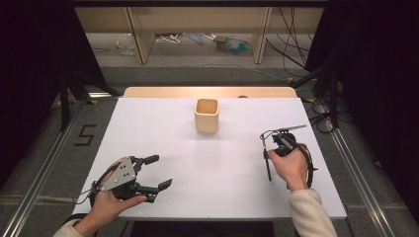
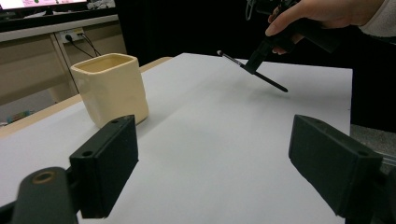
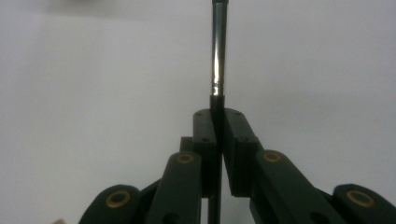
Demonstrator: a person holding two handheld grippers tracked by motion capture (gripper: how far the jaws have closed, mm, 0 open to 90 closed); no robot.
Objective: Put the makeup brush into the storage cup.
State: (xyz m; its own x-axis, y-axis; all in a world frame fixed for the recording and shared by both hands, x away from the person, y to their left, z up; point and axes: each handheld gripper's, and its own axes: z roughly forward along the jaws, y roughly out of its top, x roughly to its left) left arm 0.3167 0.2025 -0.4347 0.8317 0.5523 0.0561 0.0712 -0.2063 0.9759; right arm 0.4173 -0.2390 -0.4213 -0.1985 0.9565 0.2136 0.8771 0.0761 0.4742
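We have the right gripper (image 1: 267, 157) closed tight on a thin black pen (image 3: 218, 60), its jaws pressed flat against the barrel from both sides. In the right gripper view the pen runs straight up out of the pinch and away ahead of the jaws, with a shorter length passing back below them, so the grip sits partway along the shaft, not at an end. We judge that this gives control of the tilt, which matters if the pen is to go down into a narrow opening. In the left gripper view the pen (image 2: 252, 72) slants above the white table (image 1: 163, 128), clear of the surface.

The cream cup (image 1: 206, 115) stands upright with its mouth open, well ahead of the right jaws and off to their left, with bare table between. It looks like the likely home for the pen.

Our left gripper (image 1: 154, 173) has its jaws spread wide with nothing between them, low over the table. The cup (image 2: 111, 88) sits beyond its left jaw, apart from it. We read this hand as waiting, perhaps ready to steady the cup.
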